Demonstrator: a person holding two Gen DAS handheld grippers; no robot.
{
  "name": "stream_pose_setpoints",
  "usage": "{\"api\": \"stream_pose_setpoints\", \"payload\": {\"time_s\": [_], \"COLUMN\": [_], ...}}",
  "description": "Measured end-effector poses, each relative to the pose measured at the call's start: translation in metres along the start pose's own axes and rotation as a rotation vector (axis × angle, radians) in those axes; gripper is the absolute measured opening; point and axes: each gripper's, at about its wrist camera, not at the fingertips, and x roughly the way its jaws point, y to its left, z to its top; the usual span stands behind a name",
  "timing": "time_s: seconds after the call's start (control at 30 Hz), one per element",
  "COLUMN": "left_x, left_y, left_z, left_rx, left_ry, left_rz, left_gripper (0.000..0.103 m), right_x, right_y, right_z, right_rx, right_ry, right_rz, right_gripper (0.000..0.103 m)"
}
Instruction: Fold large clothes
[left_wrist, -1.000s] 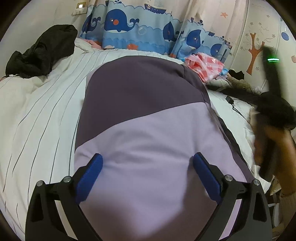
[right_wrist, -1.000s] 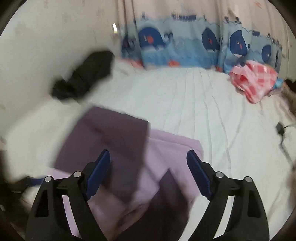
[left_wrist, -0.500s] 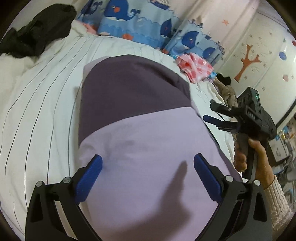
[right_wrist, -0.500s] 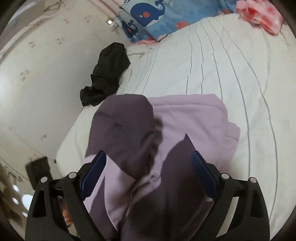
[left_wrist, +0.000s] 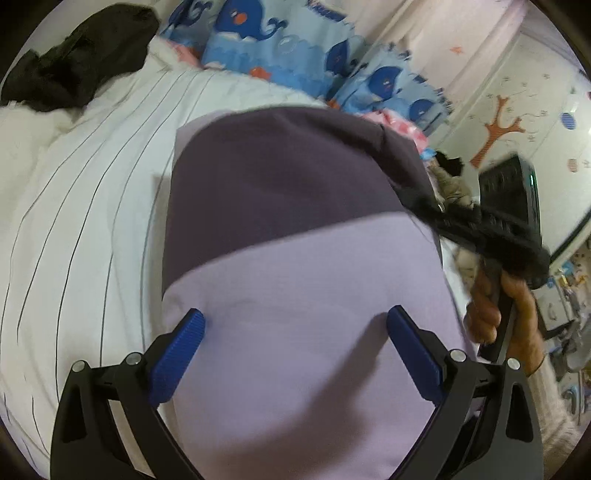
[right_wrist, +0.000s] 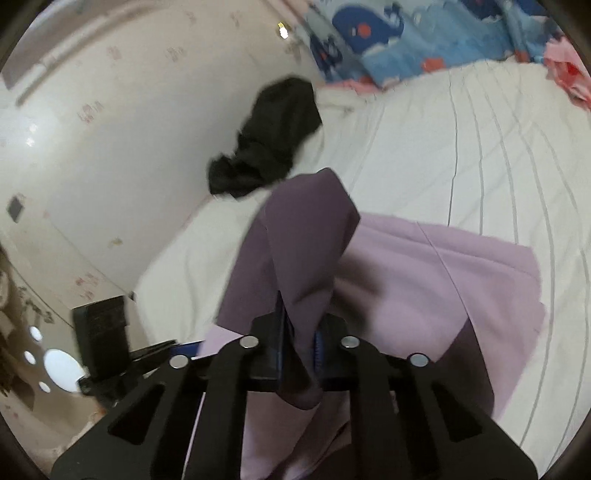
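One two-tone purple garment (left_wrist: 303, 280) on a striped white bed (left_wrist: 85, 177): right gripper (right_wrist: 299, 341) pinches its dark fold, left gripper (left_wrist: 295, 336) gapes wide; one black garment (right_wrist: 266, 147), whale-print curtain (left_wrist: 280, 55).

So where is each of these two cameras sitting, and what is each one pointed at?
Left wrist view: sits on the left claw, looking along its open blue fingers over the purple garment on the striped bed; the person's right hand shows at the right edge.
Right wrist view: sits on the right claw, shut on a dark fold of the purple garment, facing the wall and the black clothing.
Shared: garment, bed, black clothing, whale curtain.
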Motion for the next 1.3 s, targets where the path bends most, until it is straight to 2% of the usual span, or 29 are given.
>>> {"api": "stream_pose_setpoints", "payload": {"time_s": [0.07, 0.13, 0.17, 0.23, 0.27, 0.3, 0.33, 0.43, 0.5, 0.57, 0.6, 0.7, 0.77, 0.8, 0.9, 1.0, 1.13, 1.2, 1.23, 1.27, 1.3], "left_x": [-0.011, -0.006, 0.003, 0.034, 0.046, 0.05, 0.046, 0.025, 0.011, 0.002, 0.003, 0.035, 0.063, 0.069, 0.056, 0.026, -0.022, -0.033, -0.027, -0.012, 0.005], "left_y": [-0.011, -0.018, -0.022, -0.031, -0.041, -0.046, -0.047, -0.032, -0.015, 0.013, 0.027, 0.052, 0.065, 0.061, 0.032, 0.012, 0.009, 0.019, 0.028, 0.042, 0.061], "left_z": [0.008, 0.013, 0.014, 0.009, 0.004, 0.001, 0.002, 0.011, 0.016, 0.022, 0.022, 0.021, 0.011, 0.009, 0.013, 0.025, 0.045, 0.036, 0.035, 0.024, 0.012], "left_rx": [0.02, 0.028, 0.036, 0.077, 0.145, 0.176, 0.176, 0.125, 0.077, -0.02, -0.073, -0.12, -0.226, -0.224, -0.119, -0.038, 0.054, 0.097, 0.099, 0.088, 0.053], "left_ry": [-0.044, -0.04, -0.019, 0.055, 0.071, 0.081, 0.082, 0.079, 0.054, 0.033, 0.044, 0.135, 0.184, 0.184, 0.113, 0.023, -0.084, -0.071, -0.04, 0.028, 0.09], "left_rz": [-0.024, -0.019, -0.005, 0.06, 0.141, 0.177, 0.171, 0.09, 0.089, 0.081, 0.058, 0.026, -0.171, -0.198, -0.177, -0.175, -0.074, 0.022, 0.051, 0.09, 0.126], "left_gripper": [0.094, 0.094, 0.094, 0.095, 0.096, 0.096, 0.096, 0.096, 0.096, 0.096, 0.096, 0.097, 0.097, 0.097, 0.097, 0.094, 0.093, 0.093, 0.093, 0.094, 0.098], "right_x": [-0.025, -0.037, -0.035, -0.022, -0.015, -0.017, -0.018, -0.022, -0.025, -0.032, -0.03, -0.02, -0.01, -0.004, 0.011, 0.032, 0.064, 0.082, 0.092, 0.104, 0.108], "right_y": [-0.005, -0.028, -0.053, -0.077, -0.092, -0.095, -0.094, -0.081, -0.08, -0.085, -0.086, -0.084, -0.082, -0.082, -0.092, -0.082, -0.049, -0.031, -0.024, -0.019, -0.019], "right_z": [-0.018, -0.039, -0.054, -0.074, -0.083, -0.086, -0.085, -0.076, -0.075, -0.084, -0.089, -0.1, -0.1, -0.099, -0.093, -0.069, -0.037, -0.036, -0.038, -0.046, -0.051], "right_rx": [0.031, 0.092, 0.16, 0.207, 0.255, 0.277, 0.279, 0.227, 0.227, 0.255, 0.266, 0.287, 0.278, 0.274, 0.3, 0.288, 0.226, 0.138, 0.09, 0.014, -0.017], "right_ry": [-0.043, -0.062, -0.062, -0.034, -0.04, -0.046, -0.05, -0.043, -0.049, -0.076, -0.09, -0.137, -0.152, -0.16, -0.205, -0.225, -0.263, -0.195, -0.131, -0.035, 0.005], "right_rz": [-0.004, -0.043, -0.069, -0.114, -0.083, -0.069, -0.077, -0.131, -0.146, -0.147, -0.151, -0.172, -0.203, -0.205, -0.128, -0.039, 0.097, 0.076, 0.028, -0.071, -0.125], "right_gripper": [0.009, 0.009, 0.008, 0.008, 0.008, 0.008, 0.008, 0.008, 0.008, 0.008, 0.008, 0.009, 0.009, 0.01, 0.012, 0.012, 0.012, 0.011, 0.011, 0.01, 0.007]}}
